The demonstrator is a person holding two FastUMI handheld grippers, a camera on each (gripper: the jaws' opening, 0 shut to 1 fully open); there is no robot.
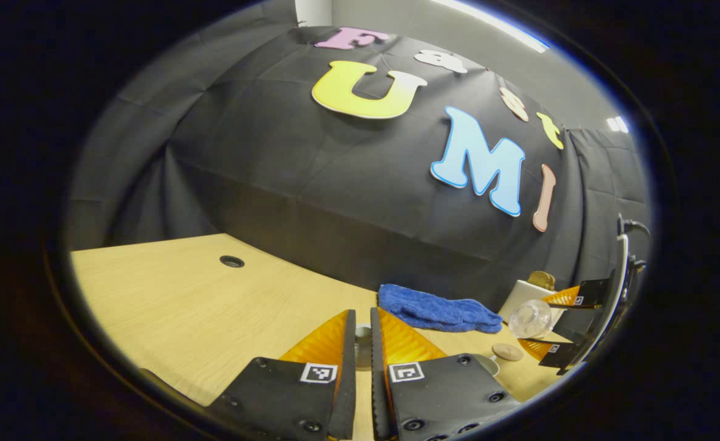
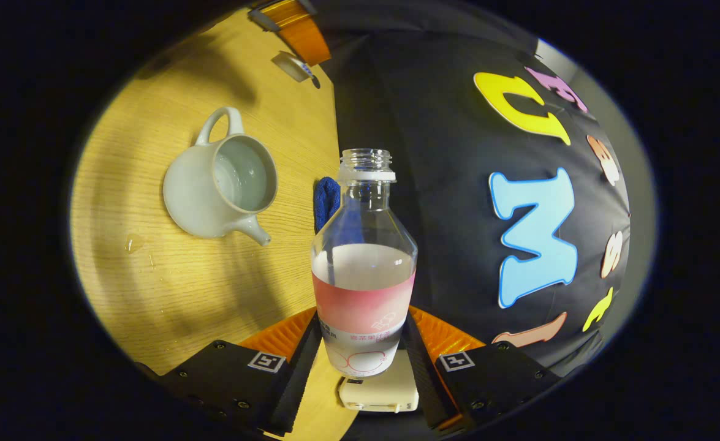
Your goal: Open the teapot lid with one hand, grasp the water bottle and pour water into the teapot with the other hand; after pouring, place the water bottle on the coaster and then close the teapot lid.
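Your right gripper [image 2: 363, 343] is clamped on the water bottle [image 2: 364, 263], both fingers pressing its labelled lower body. Bottle is uncapped, partly full, held off the table [image 2: 170, 288] and turned sideways to it, mouth pointing toward the far edge by the blue cloth [image 2: 326, 199]. In the left gripper view you see that same bottle [image 1: 530, 318] lying tilted between the other gripper's fingers near the table's right end, above the round coaster [image 1: 507, 351].

Teapot [image 2: 220, 184] sits on the table, lid off, water visible inside, spout aimed toward the bottle, handle on the opposite side. A few wet drops lie on the wood near it.

Your left gripper [image 1: 363, 343] is pinched nearly closed on the lid's knob [image 1: 363, 344]; the lid [image 2: 292, 65] hangs under its fingers, held above the table, well apart from the teapot. Blue cloth [image 1: 436, 309] lies along the table's far edge.
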